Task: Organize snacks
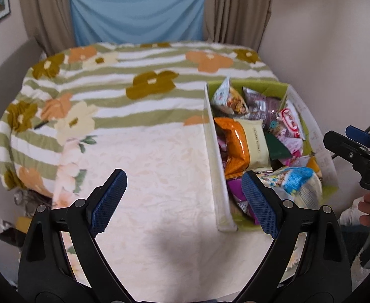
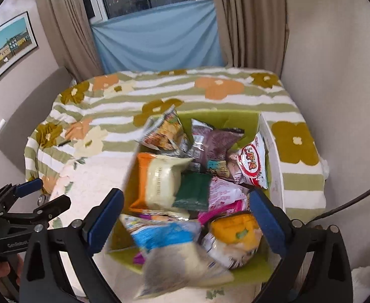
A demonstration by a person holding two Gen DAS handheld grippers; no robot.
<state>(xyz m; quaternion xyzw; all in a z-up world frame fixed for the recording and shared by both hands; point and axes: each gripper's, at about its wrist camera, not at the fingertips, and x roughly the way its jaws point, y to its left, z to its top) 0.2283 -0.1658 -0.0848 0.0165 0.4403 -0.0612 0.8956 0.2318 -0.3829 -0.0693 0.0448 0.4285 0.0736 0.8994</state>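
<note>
- Left claw (image 1: 185, 199) gapes wide over the bed (image 1: 144, 176), holding nothing.
- Right claw (image 2: 187, 217) spread wide, empty, above the snack-filled green box (image 2: 220, 116) near the bed's right edge.

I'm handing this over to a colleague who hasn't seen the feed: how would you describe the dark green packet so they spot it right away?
Start at the green box of snacks on the bed. Near its middle lies the dark green packet, flat, just right of the pale cream packet on the orange bag. It is the only plain, dark, unprinted-looking wrapper there.
</note>
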